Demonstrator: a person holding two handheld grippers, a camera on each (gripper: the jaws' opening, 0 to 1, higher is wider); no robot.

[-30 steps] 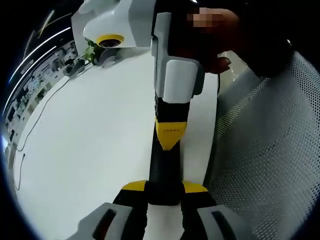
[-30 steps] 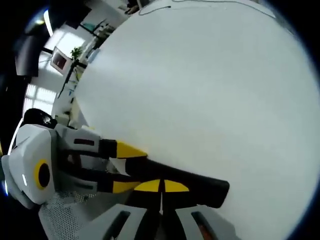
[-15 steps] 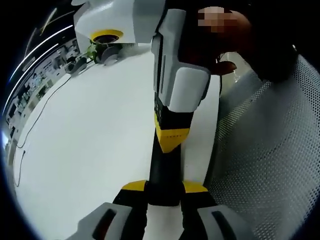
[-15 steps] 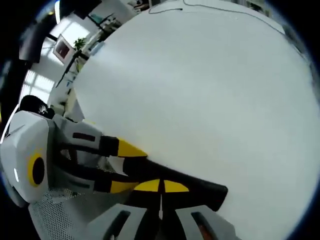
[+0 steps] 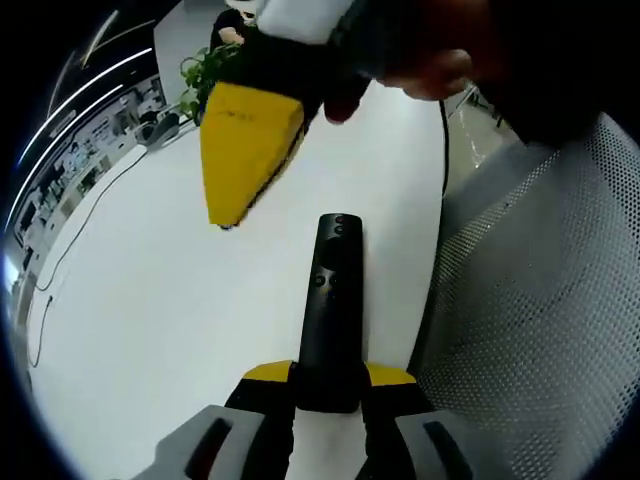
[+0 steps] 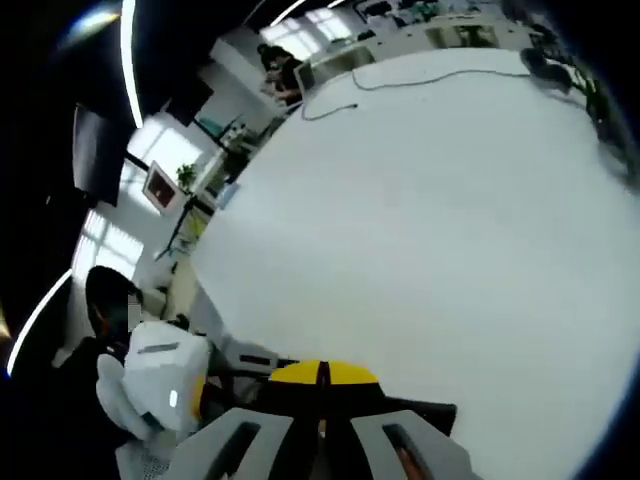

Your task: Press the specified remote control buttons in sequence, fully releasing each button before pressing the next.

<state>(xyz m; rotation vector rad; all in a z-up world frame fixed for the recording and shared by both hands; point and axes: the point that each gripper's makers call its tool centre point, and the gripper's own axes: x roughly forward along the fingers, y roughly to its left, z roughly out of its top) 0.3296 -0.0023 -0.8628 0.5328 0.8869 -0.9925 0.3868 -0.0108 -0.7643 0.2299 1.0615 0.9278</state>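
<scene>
A: We find the slim black plastic remote control (image 5: 330, 310) low in the centre of the left gripper view, lying lengthwise on the white worktop (image 5: 150, 300). The left gripper (image 5: 328, 385) has its yellow-tipped jaws pinching the remote's near end, which we judge steadies it for pressing.

B: Agreed. The right gripper (image 5: 245, 150) sits in the upper left of that view, its yellow tip lifted clear of the remote's buttons (image 5: 322, 280). In its own view, at bottom centre, the right gripper (image 6: 320, 375) has its jaws pressed together, forming one blunt point suited to a single button.

A: We judge the button to be released and the next press not begun. A grey mesh chair (image 5: 540, 300) stands at the right.
</scene>
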